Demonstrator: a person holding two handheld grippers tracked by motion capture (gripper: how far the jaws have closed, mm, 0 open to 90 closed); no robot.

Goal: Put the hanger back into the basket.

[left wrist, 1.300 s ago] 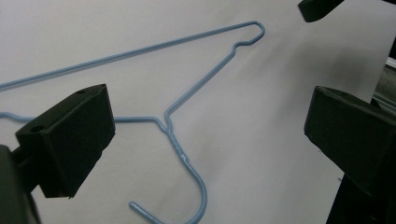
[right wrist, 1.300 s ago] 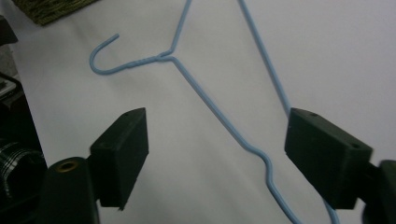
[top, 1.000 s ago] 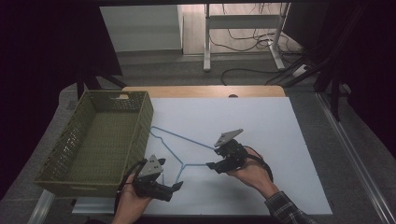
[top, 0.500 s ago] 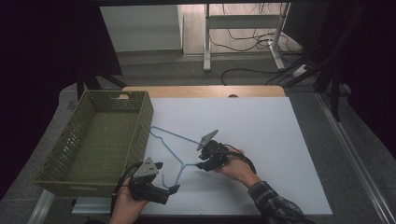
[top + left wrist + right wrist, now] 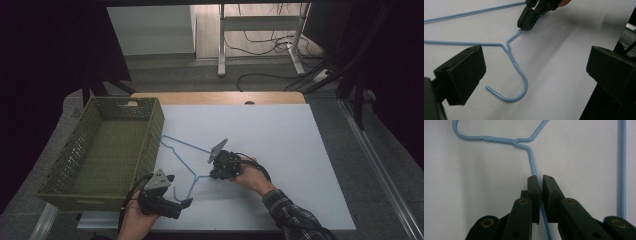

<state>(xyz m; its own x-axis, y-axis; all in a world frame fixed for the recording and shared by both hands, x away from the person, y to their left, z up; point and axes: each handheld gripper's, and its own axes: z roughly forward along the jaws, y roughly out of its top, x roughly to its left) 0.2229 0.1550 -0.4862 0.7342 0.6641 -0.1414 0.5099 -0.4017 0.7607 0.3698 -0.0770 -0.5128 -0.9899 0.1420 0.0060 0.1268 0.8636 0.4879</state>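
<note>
That blue wire hanger is lying flat on the white table, just right of the green basket, hook end pointing toward you. It looks like thin coated wire, so I'd guess it's very light, springy rather than rigid, and a bit slick. Expect it to twist or swing in a one-point grip. Best places to grab are probably the shoulder right by the twisted neck, where it's stiffest, or the neck itself. The long bottom bar would likely flex and pivot on you.

Your right tool has just been closing and now its jaws are pinched narrow on the shoulder wire a little way from the neck, with the wire running between the pads in the right gripper view. Your left tool sits with its jaws wide and nothing in them, near the hook, which lies between them in the left gripper view without touching.

Stuff that's hard to read: I can't tell how firmly the wire is seated in the pads or whether it's lifted off the table yet. The far corner of the hanger sits close to the basket wall, and whether it touches is unclear. The basket's inside looks empty, though its near wall hides part of the floor.
</note>
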